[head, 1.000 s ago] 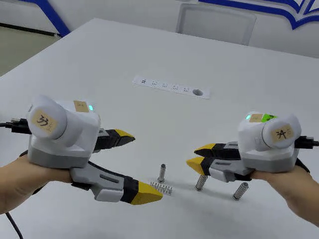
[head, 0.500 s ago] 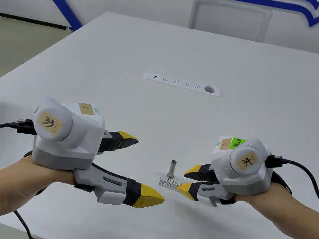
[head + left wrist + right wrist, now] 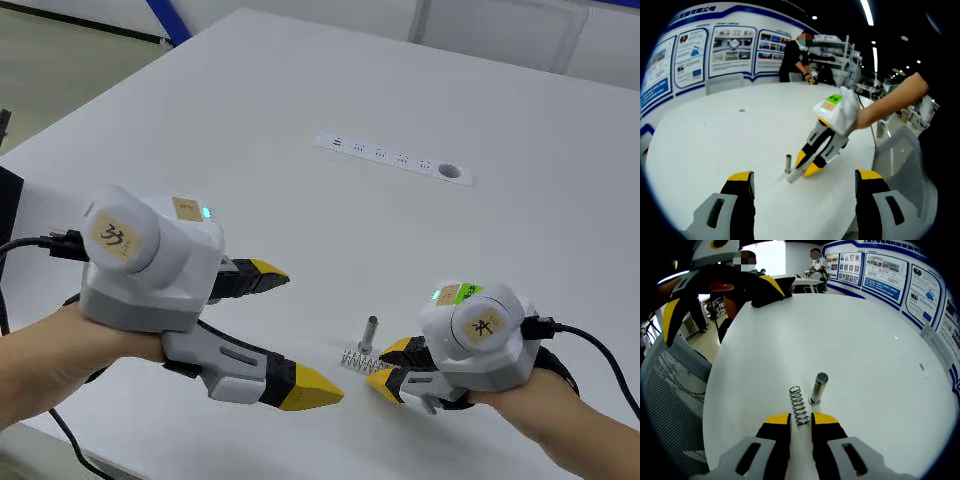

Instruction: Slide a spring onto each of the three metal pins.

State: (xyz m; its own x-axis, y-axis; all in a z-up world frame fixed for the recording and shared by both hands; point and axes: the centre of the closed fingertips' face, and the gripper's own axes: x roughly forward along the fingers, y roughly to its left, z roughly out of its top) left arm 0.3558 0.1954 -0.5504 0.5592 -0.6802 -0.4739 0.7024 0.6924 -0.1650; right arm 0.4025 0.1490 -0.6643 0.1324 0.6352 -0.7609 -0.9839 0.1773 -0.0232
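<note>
Near table (image 3: 300,100) edge, right tongs (image 3: 801,416) narrowed around spring (image 3: 798,402) end, grip unclear, left tongs (image 3: 298,331) wide, empty

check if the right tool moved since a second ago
Yes: right tool moved left toward the upright silver metal pin, reaching the loose steel coil spring.

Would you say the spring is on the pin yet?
Not yet: the spring lies flat on the table beside the upright pin.

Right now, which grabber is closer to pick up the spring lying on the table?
The right gripper: its tips sit right at the near end of the spring, which lies beside the upright pin. The left gripper hangs wide open, off to the side.
</note>
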